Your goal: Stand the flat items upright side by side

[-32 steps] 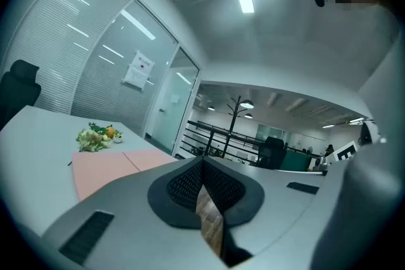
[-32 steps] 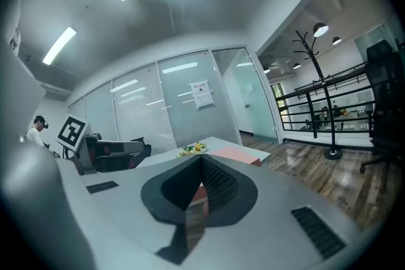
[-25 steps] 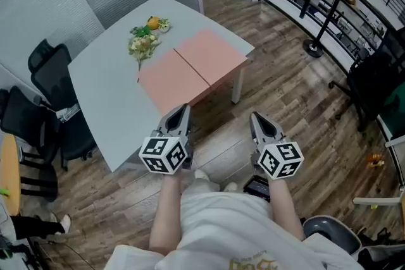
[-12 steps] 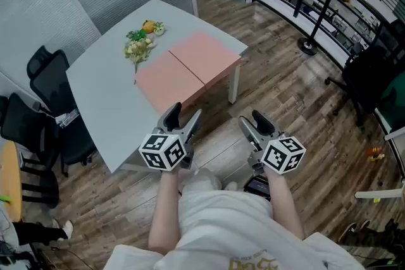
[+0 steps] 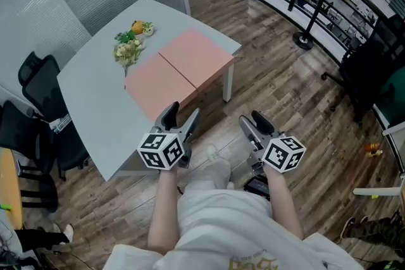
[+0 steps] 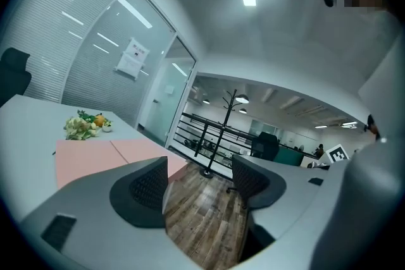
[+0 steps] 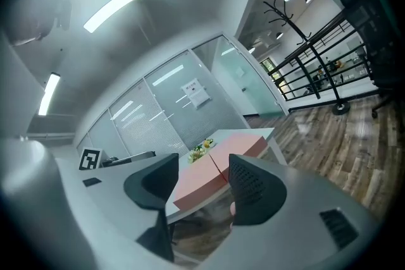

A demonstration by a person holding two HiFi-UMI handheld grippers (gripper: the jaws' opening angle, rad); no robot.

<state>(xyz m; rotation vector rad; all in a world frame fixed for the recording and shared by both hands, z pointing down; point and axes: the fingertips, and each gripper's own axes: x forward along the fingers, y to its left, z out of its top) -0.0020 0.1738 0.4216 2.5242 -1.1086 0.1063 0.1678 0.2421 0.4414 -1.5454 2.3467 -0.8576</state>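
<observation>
L gripper (image 5: 181, 116) & R gripper (image 5: 252, 121): held side by side in front of the person, both short of the counter (image 5: 88, 104) and apart from it. L fingers (image 6: 150, 185): wide, have just been opening; only wooden floor (image 5: 278, 79) shows btwn them. R fingers (image 7: 253, 190): partly spread, also just been opening; counter edge shows through the gap, no grip on anything. Near pink sheet (image 5: 158, 84) & far pink sheet (image 5: 197, 55): both flat, edge to edge, at the counter corner nearest the grippers. Flower bunch (image 5: 128, 47): just beyond the sheets. Black chairs (image 5: 38, 82): at the counter's left side.
</observation>
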